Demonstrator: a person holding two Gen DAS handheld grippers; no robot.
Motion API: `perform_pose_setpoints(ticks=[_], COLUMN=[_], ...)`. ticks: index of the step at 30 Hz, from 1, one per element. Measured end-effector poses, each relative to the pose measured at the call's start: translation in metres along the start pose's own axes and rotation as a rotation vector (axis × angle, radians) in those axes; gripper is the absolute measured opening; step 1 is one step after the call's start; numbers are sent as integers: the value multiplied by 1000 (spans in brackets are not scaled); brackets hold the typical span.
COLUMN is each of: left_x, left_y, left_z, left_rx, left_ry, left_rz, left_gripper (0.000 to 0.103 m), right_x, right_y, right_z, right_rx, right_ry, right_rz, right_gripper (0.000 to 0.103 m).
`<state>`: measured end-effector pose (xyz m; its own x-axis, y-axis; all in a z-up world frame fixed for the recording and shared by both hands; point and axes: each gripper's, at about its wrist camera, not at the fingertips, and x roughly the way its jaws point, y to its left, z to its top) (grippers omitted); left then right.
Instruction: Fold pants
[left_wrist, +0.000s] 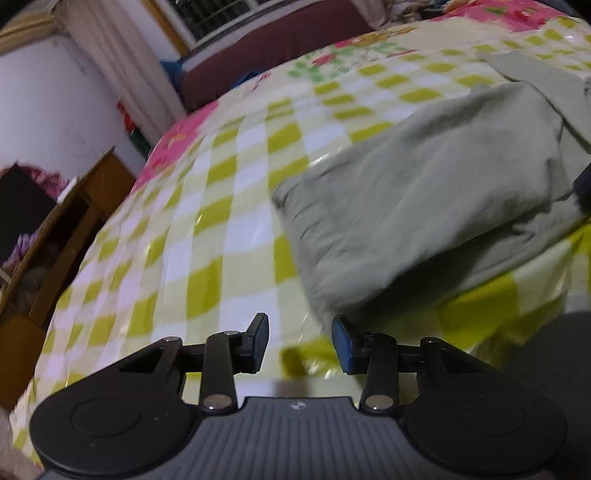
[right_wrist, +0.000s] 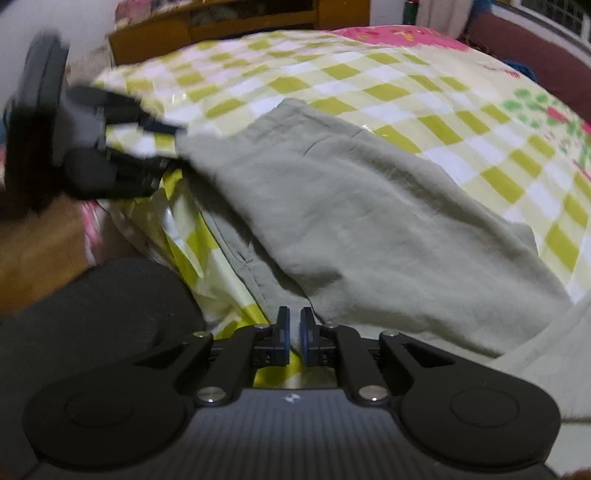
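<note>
Grey-green pants lie folded over on a bed with a yellow, white and green checked cover. In the left wrist view my left gripper stands open just off the near corner of the pants, nothing between its fingers. The right wrist view shows the pants as a doubled layer running from upper left to lower right. My right gripper is shut at their near edge, and I see no cloth between its pads. At far left the blurred left gripper sits at the far corner of the pants.
The checked cover hangs over the bed's near edge in shiny folds. A wooden cabinet stands beside the bed, and a maroon padded board runs under a window. A dark rounded shape fills the lower left.
</note>
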<state>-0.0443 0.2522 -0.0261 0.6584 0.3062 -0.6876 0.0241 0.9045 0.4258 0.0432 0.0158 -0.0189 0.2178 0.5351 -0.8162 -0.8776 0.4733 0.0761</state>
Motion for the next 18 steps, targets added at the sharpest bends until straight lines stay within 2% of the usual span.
perform_pose_setpoints(ticks=[3, 6, 8, 9, 12, 14, 16, 18], left_x=[-9, -23, -30, -35, -51, -54, -45, -25], left_y=[12, 19, 14, 10, -1, -10, -21, -37], left_z=[-2, 6, 13, 16, 28, 37, 44, 47], left_rx=[-66, -162, -177, -172, -140, -106, -48, 27], left_ry=[4, -29, -58, -76, -156, -190, -175, -105], left_rz=[42, -33, -59, -60, -64, -58, -61, -99], left_gripper=[54, 54, 54, 54, 54, 62, 66, 66], right_x=[-10, -24, -32, -37, -51, -60, -68, -75], right_y=[-11, -28, -38, -41, -57, -75, -98, -126], right_z=[-6, -15, -16, -17, -18, -22, -27, -31], right_rx=[51, 155, 198, 199, 222, 280, 350, 422], right_ry=[4, -12, -31, -43, -63, -72, -81, -83], right_rz=[-29, -36, -48, -64, -120, -159, -223, -301], right_gripper=[11, 15, 16, 18, 35, 36, 37, 37])
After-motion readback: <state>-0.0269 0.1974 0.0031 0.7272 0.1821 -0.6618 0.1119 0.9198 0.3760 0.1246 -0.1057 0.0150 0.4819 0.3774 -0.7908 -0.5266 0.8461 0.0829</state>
